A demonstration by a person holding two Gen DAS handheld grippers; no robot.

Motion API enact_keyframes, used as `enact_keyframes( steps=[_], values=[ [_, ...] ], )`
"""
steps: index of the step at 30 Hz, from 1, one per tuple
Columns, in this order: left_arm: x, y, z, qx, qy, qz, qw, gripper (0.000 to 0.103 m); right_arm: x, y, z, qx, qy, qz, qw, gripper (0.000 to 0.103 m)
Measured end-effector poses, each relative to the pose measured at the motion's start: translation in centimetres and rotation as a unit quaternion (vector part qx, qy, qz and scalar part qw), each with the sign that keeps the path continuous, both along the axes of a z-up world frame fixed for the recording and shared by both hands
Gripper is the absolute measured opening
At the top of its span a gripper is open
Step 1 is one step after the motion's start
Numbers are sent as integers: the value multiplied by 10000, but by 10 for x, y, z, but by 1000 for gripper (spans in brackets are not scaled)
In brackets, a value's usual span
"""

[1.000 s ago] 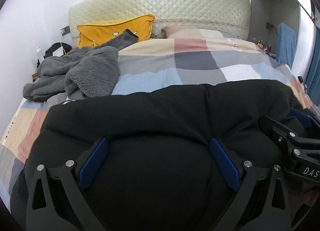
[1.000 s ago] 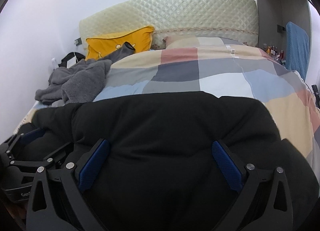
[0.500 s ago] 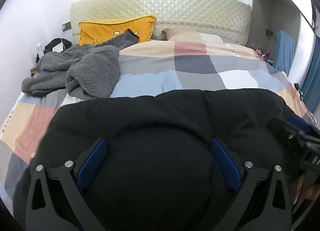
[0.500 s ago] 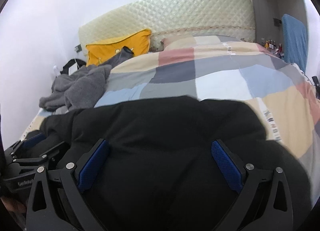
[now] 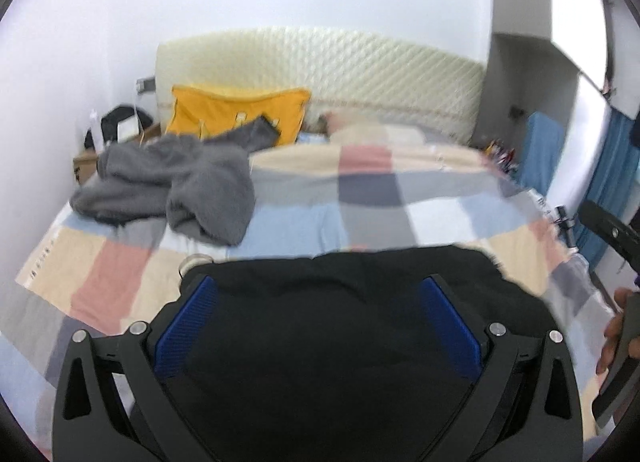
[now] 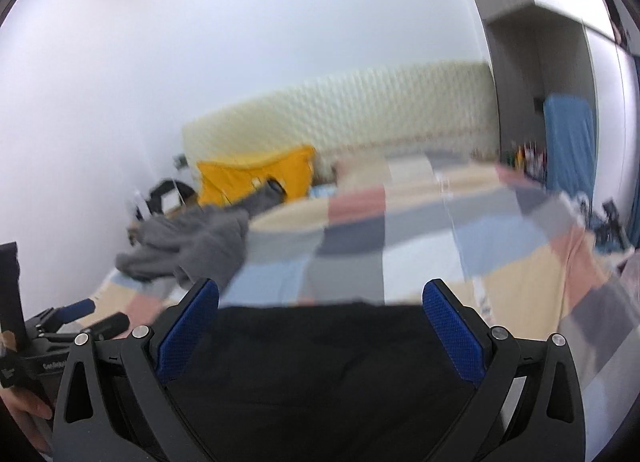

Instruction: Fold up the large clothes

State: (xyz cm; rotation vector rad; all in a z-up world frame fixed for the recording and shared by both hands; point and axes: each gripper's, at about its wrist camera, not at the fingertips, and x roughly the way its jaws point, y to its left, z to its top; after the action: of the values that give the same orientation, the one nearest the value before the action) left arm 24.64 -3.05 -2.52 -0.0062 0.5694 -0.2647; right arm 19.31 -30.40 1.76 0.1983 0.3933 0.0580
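Both cams sit low at the foot of the bed (image 5: 360, 198), facing the headboard (image 5: 320, 62). Left view: level, close over the black garment (image 5: 340, 342) filling lower centre. Right view: pitched up and blurred, headboard (image 6: 340, 114) at mid-frame. Shared: yellow pillow (image 6: 256, 174), grey clothes (image 6: 192, 246) and checked quilt (image 6: 400, 238).

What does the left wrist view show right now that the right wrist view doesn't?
Only the left wrist view: a small round metallic object at the black garment's far-left edge. Only the right wrist view: the left gripper seen from outside, low left. Both: the garment between open jaws, the grey fleece, yellow pillow, checked quilt.
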Motion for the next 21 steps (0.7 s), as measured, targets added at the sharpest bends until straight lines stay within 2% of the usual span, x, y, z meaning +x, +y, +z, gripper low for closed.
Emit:
enact_keyframes(
  steps=[5, 7, 10, 15, 21],
  values=[
    [-52, 7, 63, -51, -477, -191, 9987, 102, -58, 12, 78, -90, -588, 47, 9982, 103],
    [-78, 13, 88, -193, -619, -411, 9970, 102, -83, 15, 102, -120, -747, 58, 9971, 103],
    [-109, 23, 112, -280, -795, -394, 9957, 102, -119, 24, 129, -276, -945, 35, 9951, 103],
    [-150, 35, 132, -340, -1037, -353, 9934, 102, -172, 36, 149, -350, -1196, 238, 9919, 103],
    [-193, 40, 137, -332, -1217, -332, 9915, 102, -209, 50, 145, -425, -1271, 383, 9902, 103]
  ],
)
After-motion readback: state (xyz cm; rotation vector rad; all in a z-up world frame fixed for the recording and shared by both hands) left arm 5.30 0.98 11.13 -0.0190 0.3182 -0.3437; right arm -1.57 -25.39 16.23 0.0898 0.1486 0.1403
